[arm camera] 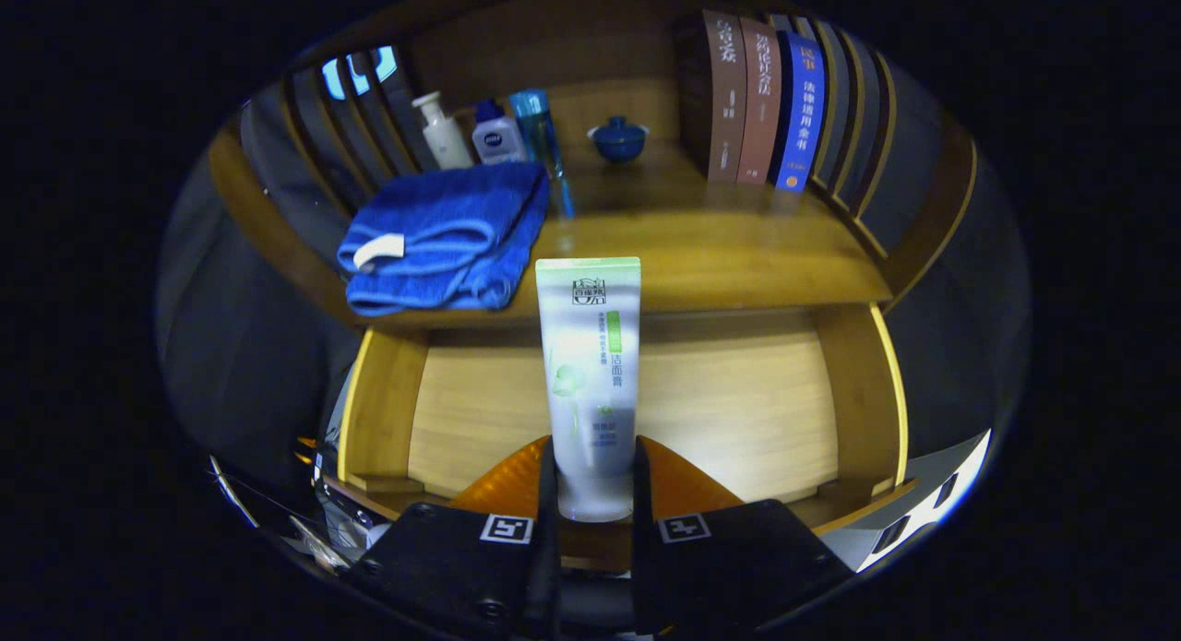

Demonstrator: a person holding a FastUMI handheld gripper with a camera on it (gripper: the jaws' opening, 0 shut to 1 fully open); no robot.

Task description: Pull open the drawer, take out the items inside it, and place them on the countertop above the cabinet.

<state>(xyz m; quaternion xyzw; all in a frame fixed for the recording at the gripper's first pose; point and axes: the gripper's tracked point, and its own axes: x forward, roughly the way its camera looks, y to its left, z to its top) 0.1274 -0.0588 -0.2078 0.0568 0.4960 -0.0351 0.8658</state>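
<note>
Both fingers [595, 475] grip tube [590, 364] (cap end) above open drawer [738, 401].

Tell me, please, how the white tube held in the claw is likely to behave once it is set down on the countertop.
The tube is held near its cap end by the claw, over the open drawer. Tall and narrow, it will probably tip if stood on its cap. Its glossy skin looks slippery, and its soft body may dent. Laid flat beside the blue towel, it should stay put.
</note>
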